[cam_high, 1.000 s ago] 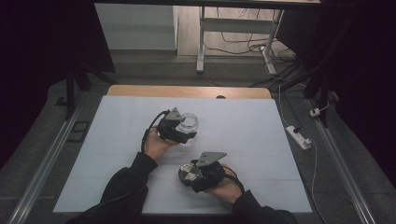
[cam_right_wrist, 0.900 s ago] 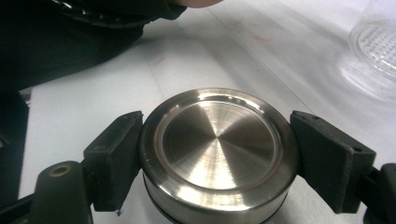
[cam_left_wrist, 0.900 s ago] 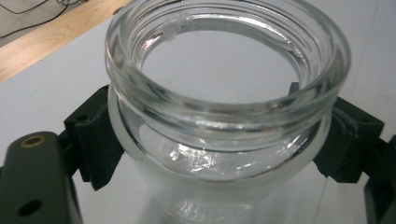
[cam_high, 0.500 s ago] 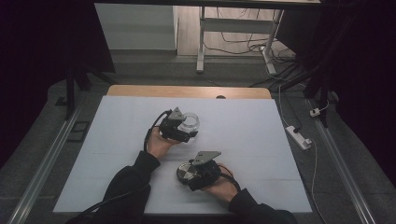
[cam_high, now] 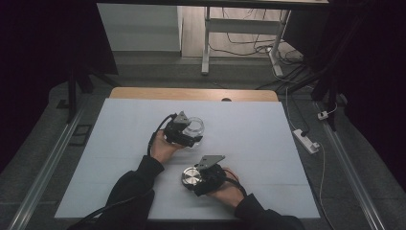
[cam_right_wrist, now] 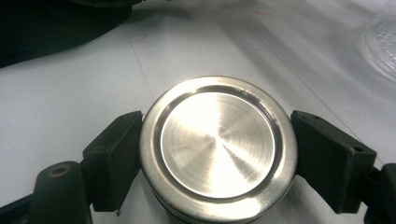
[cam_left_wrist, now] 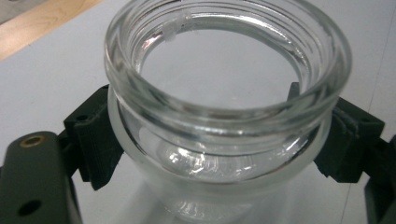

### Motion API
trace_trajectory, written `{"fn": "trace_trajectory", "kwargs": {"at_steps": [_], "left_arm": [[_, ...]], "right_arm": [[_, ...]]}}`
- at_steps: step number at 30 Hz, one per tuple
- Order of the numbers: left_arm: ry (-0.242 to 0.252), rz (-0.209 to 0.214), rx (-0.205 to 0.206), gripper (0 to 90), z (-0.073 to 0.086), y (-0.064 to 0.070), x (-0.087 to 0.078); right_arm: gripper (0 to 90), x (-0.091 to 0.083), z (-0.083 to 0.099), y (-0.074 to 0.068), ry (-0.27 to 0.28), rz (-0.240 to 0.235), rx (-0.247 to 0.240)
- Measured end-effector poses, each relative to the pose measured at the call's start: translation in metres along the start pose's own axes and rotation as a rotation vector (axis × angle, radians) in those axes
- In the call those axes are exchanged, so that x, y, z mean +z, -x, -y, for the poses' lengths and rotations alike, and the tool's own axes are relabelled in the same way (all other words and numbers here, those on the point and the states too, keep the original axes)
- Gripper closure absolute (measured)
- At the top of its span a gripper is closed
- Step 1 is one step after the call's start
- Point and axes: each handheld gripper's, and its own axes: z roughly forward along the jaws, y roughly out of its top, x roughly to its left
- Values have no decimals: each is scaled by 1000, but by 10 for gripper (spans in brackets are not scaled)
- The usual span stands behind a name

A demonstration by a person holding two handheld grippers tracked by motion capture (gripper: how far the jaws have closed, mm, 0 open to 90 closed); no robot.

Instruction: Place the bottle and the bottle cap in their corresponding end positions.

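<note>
While left fingers [cam_left_wrist: 93, 144] clamp clear ribbed jar [cam_left_wrist: 224, 102], right fingers [cam_right_wrist: 112, 154] clamp round brushed-steel lid [cam_right_wrist: 218, 147].

jar [cam_high: 193, 127] on table [cam_high: 268, 143], behind-left of lid [cam_high: 191, 176] | lid nearer the person

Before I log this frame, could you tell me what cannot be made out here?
- Glass jar: its base is cut off by the bottom edge of the left gripper view.
- Metal lid: its side wall and underside are hidden beneath its top in the right gripper view.
- High view: the jar is too small to show its thread.
</note>
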Motion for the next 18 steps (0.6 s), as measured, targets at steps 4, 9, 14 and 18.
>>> {"fn": "trace_trajectory", "kwargs": {"at_steps": [4,9,14,18], "left_arm": [[-11,12,-2,153,2,-2,-2],[-20,10,0,151,1,-2,-1],[-34,-3,9,144,-1,0,-1],[-54,-9,18,116,-2,2,0]], "right_arm": [[189,0,0,0,-5,1,1],[181,1,1,1,-25,0,9],[181,1,1,1,-24,-2,18],[180,1,0,0,-24,6,15]]}}
